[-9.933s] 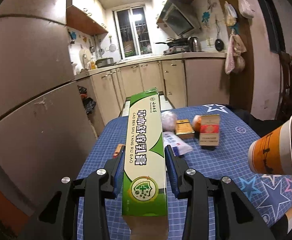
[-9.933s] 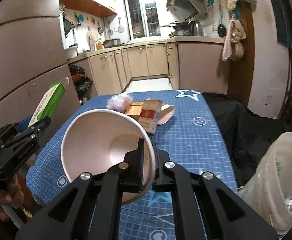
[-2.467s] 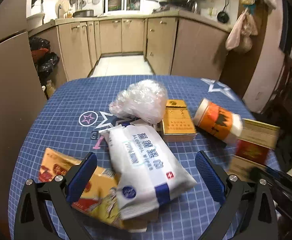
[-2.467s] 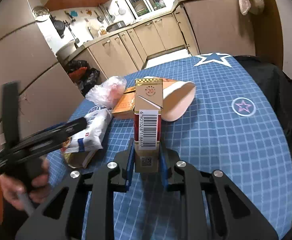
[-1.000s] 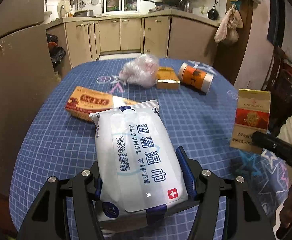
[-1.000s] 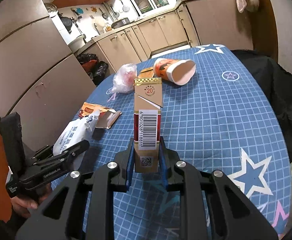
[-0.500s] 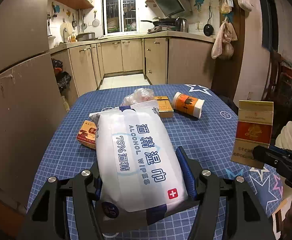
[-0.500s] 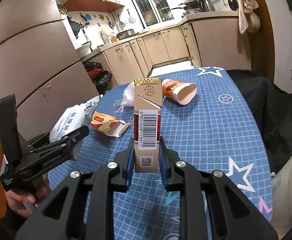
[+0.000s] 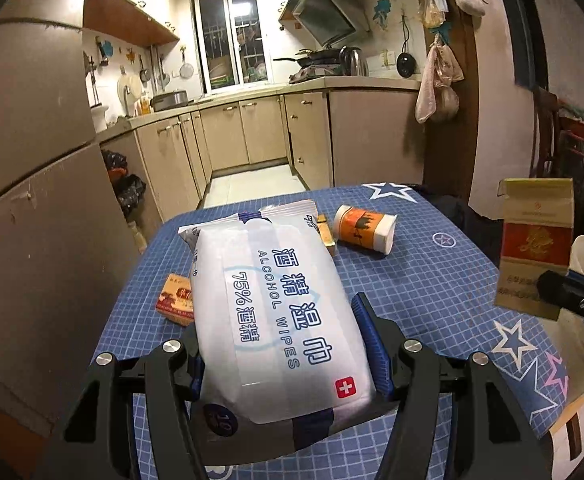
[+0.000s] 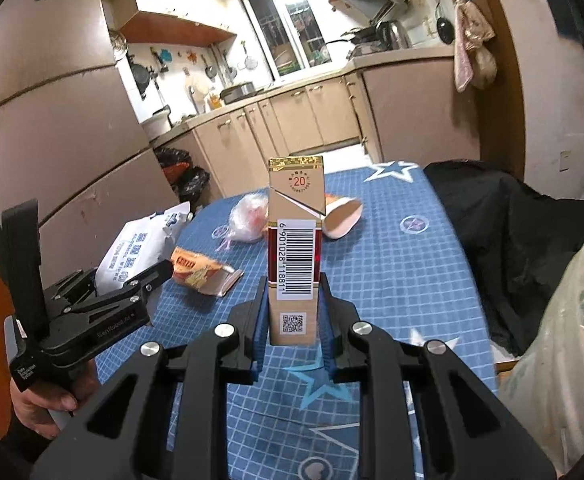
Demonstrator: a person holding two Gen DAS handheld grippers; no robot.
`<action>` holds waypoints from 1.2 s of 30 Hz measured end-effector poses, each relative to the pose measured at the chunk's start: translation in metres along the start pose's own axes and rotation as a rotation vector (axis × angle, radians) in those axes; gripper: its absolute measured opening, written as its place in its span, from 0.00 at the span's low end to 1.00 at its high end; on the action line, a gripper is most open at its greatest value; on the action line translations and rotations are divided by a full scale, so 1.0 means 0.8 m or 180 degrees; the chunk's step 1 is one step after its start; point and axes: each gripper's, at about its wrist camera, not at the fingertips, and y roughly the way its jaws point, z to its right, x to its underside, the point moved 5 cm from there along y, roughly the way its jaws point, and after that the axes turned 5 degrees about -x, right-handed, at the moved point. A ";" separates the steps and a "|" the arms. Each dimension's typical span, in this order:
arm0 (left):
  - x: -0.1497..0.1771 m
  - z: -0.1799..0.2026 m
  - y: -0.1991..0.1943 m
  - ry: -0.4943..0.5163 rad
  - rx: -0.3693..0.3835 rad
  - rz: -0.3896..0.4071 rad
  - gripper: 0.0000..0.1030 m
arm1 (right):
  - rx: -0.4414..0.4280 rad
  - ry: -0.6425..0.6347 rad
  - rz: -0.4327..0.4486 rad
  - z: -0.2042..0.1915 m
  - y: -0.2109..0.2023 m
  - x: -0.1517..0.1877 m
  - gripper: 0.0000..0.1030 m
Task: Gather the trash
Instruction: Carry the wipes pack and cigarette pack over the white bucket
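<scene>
My left gripper [image 9: 280, 332] is shut on a white alcohol wipes pack [image 9: 276, 300] and holds it above the near end of the blue table [image 9: 431, 280]. My right gripper [image 10: 293, 300] is shut on a red and tan cigarette box [image 10: 295, 240], held upright above the table; the box also shows in the left wrist view [image 9: 533, 240]. On the table lie an orange paper cup [image 9: 365, 230] on its side, a crumpled clear plastic bag [image 10: 248, 218], an orange torn packet [image 10: 200, 270] and a gold box [image 9: 325, 234], mostly hidden behind the wipes.
A white plastic bag [image 10: 563, 344] hangs open at the right of the table. A black cloth [image 10: 503, 216] lies beyond the table's right edge. A tall brown fridge [image 9: 32, 200] stands at the left. Kitchen cabinets [image 9: 260, 136] line the back.
Both grippers have pulled back and risen with their loads, so the table looks farther and lower. The white bag at the right has come more into the right wrist view.
</scene>
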 end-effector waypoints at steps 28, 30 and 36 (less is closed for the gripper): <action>-0.066 0.185 -0.034 0.0600 0.0624 0.0373 0.61 | 0.0824 0.0344 0.0595 0.113 -0.138 -0.024 0.20; -0.067 0.203 -0.035 0.0640 0.0694 0.0373 0.61 | 0.0887 0.0360 0.0625 0.119 -0.147 -0.023 0.20; -0.066 0.250 -0.041 0.0771 0.0849 0.0385 0.61 | 0.1133 0.0415 0.0705 0.144 -0.174 -0.019 0.20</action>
